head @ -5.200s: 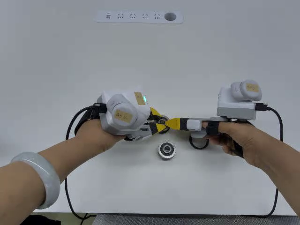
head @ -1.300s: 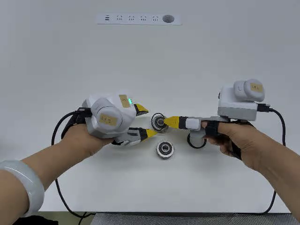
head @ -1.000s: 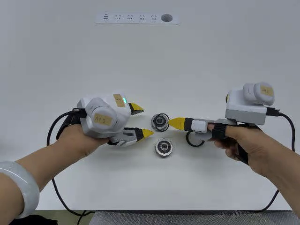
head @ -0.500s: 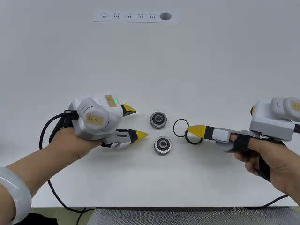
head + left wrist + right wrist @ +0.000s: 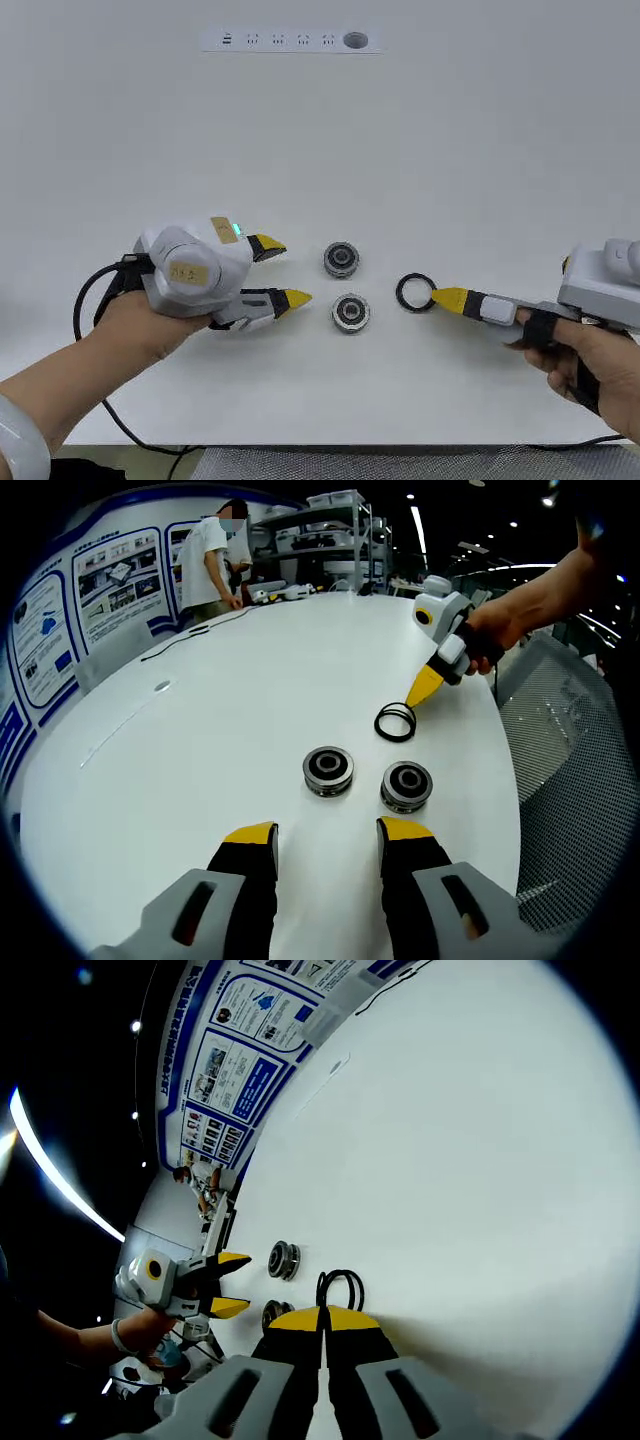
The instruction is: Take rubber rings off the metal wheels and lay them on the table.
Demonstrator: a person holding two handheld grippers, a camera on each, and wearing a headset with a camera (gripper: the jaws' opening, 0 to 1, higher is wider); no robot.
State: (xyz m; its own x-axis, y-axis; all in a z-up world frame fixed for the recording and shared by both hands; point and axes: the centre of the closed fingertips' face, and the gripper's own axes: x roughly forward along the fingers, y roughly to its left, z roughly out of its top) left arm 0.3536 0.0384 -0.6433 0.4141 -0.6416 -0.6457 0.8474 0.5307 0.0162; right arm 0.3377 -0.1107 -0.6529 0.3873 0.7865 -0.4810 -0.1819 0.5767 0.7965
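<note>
Left gripper [image 5: 283, 271]: jaws spread, holding nothing, at 9 o'clock of the wheels, tips aimed toward them.
Right gripper [image 5: 448, 298]: jaws pressed together, nothing between them; tip at the 3 o'clock edge of the rings, contact unclear.
Rubber rings [image 5: 399, 293]: flat on the table [image 5: 320, 150], 2 overlapping in the left gripper view, at 2 o'clock of the near wheel [image 5: 350, 312].
Far wheel [image 5: 341, 259]: at 12 o'clock of the near wheel, apart.

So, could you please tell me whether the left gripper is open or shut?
Open. The left gripper's two yellow tips stand well apart, with bare table between them and nothing held.
</note>
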